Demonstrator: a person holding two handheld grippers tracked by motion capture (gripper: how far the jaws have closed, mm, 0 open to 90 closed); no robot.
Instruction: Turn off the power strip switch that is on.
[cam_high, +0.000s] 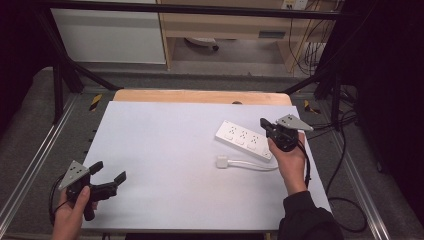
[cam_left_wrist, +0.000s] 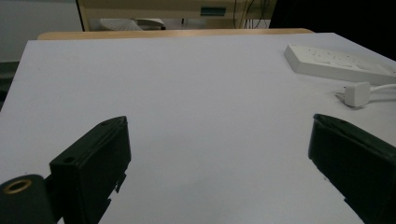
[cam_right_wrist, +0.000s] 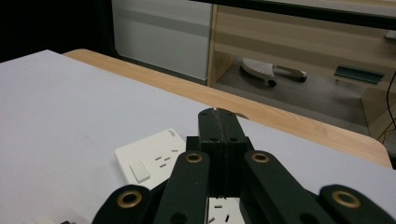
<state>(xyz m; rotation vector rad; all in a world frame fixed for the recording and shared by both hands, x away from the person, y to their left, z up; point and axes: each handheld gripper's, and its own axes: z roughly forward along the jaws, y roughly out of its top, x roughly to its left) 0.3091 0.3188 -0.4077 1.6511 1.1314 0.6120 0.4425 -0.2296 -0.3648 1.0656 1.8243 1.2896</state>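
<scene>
A white power strip (cam_high: 243, 139) lies at the right of the white table (cam_high: 165, 150), slanted, with several sockets on top; it also appears far right in the left gripper view as the strip (cam_left_wrist: 336, 63) and under the jaws as the strip (cam_right_wrist: 149, 161). Its white plug (cam_high: 222, 162) lies just in front, joined by a white cable (cam_high: 255, 166); the plug (cam_left_wrist: 357, 93) rests flat. My right gripper (cam_high: 263, 123) is shut with nothing in it, hovering over the strip's right end. My left gripper (cam_high: 108, 172) stands open at the near left corner, jaws wide apart over bare table.
A wooden board edge (cam_high: 200, 96) runs along the table's far side. Black cables (cam_high: 345, 165) trail off the right side. Metal frame rails (cam_high: 30, 165) flank the table. A cabinet and shelf (cam_high: 225, 30) stand beyond.
</scene>
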